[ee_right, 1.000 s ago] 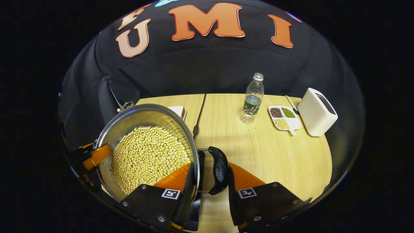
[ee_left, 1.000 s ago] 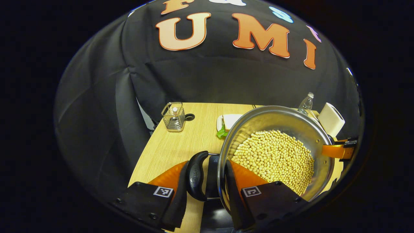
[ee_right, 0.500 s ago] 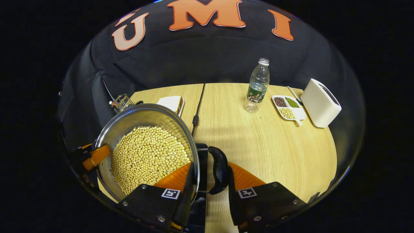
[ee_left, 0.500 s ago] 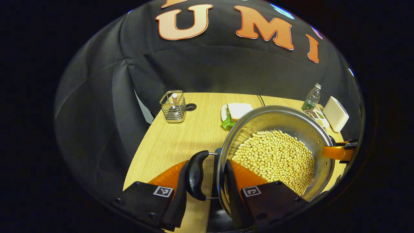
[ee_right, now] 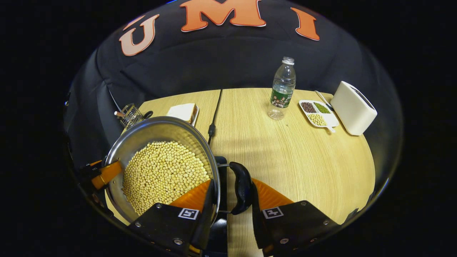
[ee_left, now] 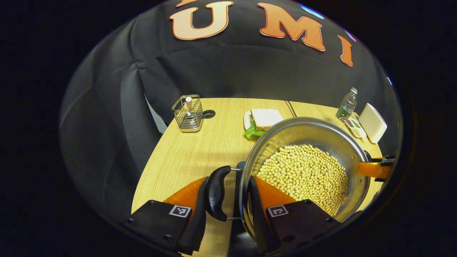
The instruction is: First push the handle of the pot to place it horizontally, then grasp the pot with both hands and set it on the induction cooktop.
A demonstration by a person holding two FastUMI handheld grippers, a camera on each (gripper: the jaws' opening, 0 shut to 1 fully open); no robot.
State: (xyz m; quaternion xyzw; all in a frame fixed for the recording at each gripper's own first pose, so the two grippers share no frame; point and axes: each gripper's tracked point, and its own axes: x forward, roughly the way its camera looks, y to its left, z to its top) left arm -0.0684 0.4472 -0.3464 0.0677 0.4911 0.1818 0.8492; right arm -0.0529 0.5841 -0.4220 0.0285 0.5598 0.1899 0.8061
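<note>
The pot [ee_left: 307, 167], filled with yellow beans [ee_left: 303, 175], is gripped at opposite sides: the left gripper [ee_left: 226, 203] and the right gripper [ee_right: 230, 203] are each clamped across a black handle [ee_left: 216, 192] and the rim. It is held above the table [ee_right: 285, 157]. A divided dish [ee_right: 317, 116] holds three kinds of beans.

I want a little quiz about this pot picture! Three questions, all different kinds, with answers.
1. True or false: the pot holds yellow beans.
2. What does the right hand-held gripper squeeze? A) bottle B) the pot's rim and black handle C) toaster
3. Fill in: the bottle stands ____ on the table.

Key: 1 true; 2 B; 3 upright.
</note>
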